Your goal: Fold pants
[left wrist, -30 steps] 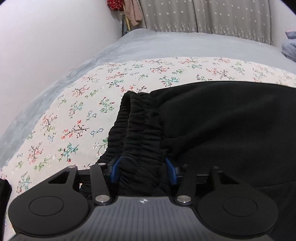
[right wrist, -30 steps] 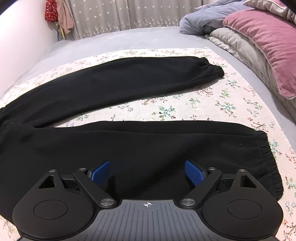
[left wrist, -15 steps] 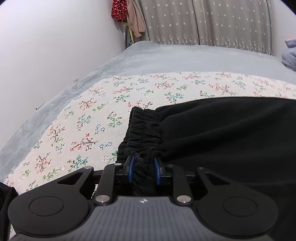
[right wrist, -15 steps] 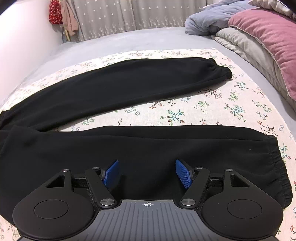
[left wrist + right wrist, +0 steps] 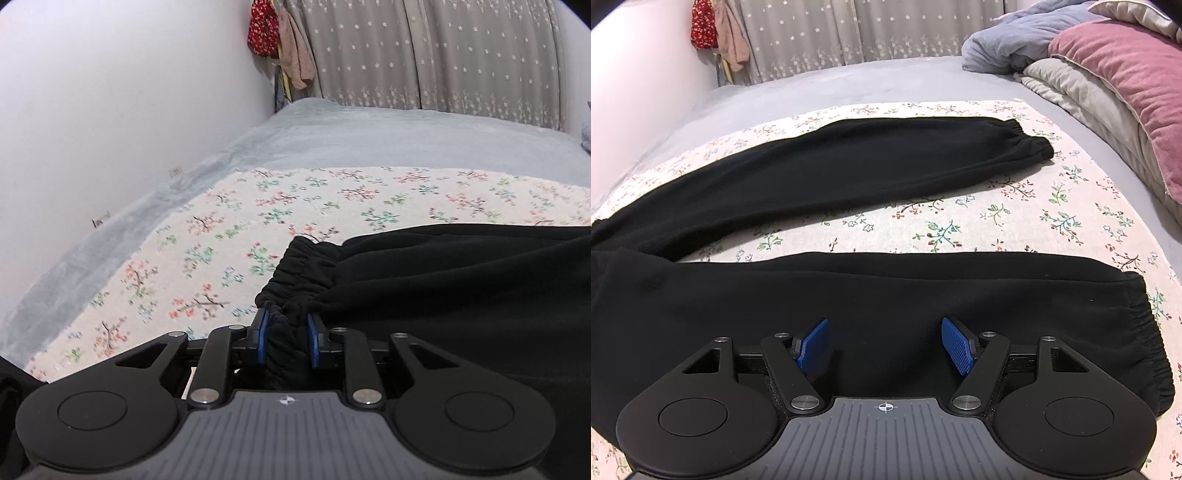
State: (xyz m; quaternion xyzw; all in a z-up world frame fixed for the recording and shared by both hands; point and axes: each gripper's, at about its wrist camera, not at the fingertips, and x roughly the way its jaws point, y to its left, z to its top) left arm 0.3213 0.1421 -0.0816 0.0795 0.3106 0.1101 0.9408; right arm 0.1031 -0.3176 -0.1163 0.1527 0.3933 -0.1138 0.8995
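Black pants (image 5: 868, 166) lie spread on a floral sheet (image 5: 1015, 221), both legs reaching to the right. The far leg ends in a gathered cuff (image 5: 1030, 142). The near leg (image 5: 886, 288) ends in a cuff (image 5: 1145, 332) at the right. My left gripper (image 5: 285, 325) is shut on the elastic waistband (image 5: 303, 266), whose fabric bunches between the blue pads. My right gripper (image 5: 884, 332) hangs over the near leg with its jaws apart. The cloth between its pads lies flat and unpinched.
The grey bedspread (image 5: 369, 140) runs back to a starred curtain (image 5: 443, 55). A white wall (image 5: 110, 110) borders the bed on the left. Pink and grey pillows (image 5: 1126, 74) and a blue blanket (image 5: 1004, 44) are heaped at the right. Clothes (image 5: 716, 29) hang in the corner.
The left jaws closed onto the waistband, which now sits gathered between the pads, and that view tilted upward. The right jaws narrowed somewhat while staying over the near leg.
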